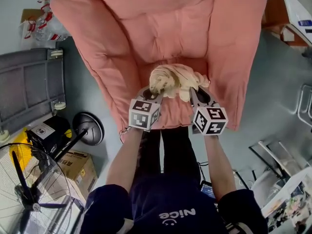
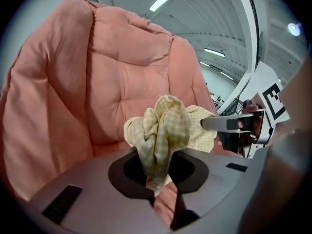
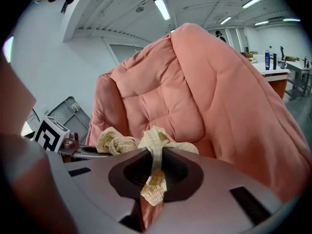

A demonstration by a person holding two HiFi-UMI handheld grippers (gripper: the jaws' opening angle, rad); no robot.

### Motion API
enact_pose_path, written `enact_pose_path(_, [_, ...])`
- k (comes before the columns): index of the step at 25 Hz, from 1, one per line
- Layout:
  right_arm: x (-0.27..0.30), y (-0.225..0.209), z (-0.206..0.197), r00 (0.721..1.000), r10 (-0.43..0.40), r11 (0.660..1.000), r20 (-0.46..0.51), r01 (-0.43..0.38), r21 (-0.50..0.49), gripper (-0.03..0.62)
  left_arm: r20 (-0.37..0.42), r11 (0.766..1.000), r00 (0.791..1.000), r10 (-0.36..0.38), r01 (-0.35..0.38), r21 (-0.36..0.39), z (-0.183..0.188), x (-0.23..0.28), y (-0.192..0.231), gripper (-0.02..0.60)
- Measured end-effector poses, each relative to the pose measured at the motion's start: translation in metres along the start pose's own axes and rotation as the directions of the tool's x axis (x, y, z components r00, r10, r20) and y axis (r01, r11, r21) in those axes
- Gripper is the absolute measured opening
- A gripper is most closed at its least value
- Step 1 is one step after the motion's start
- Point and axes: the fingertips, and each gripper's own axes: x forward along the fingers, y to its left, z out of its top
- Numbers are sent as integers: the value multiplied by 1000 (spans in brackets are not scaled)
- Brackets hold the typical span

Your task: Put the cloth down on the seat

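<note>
A pale yellow checked cloth [image 1: 174, 81] hangs bunched between my two grippers, just above the front of the pink armchair's seat [image 1: 171, 115]. My left gripper [image 1: 157, 91] is shut on the cloth's left part [image 2: 161, 130]; a fold runs down between its jaws. My right gripper [image 1: 194, 92] is shut on the right part [image 3: 155, 145], with a short end dangling below its jaws. The left gripper view shows the right gripper [image 2: 229, 124] close beside the bundle. The padded pink backrest [image 1: 165, 28] rises behind.
A floor fan [image 1: 29, 194] and a round black base [image 1: 87, 126] stand at the left, with a cardboard box [image 1: 78, 168] and a grey rack [image 1: 29, 89]. Metal frames [image 1: 273, 155] and a white table [image 1: 297, 4] lie at the right. The person's legs [image 1: 173, 150] stand before the chair.
</note>
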Motion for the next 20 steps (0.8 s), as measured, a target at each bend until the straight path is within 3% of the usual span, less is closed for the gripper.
enact_pose_path(20, [100,-69,-107,983,-65,997,-173,72,31,64,-92,977,994,62,-80,-198,-69,103,58,93])
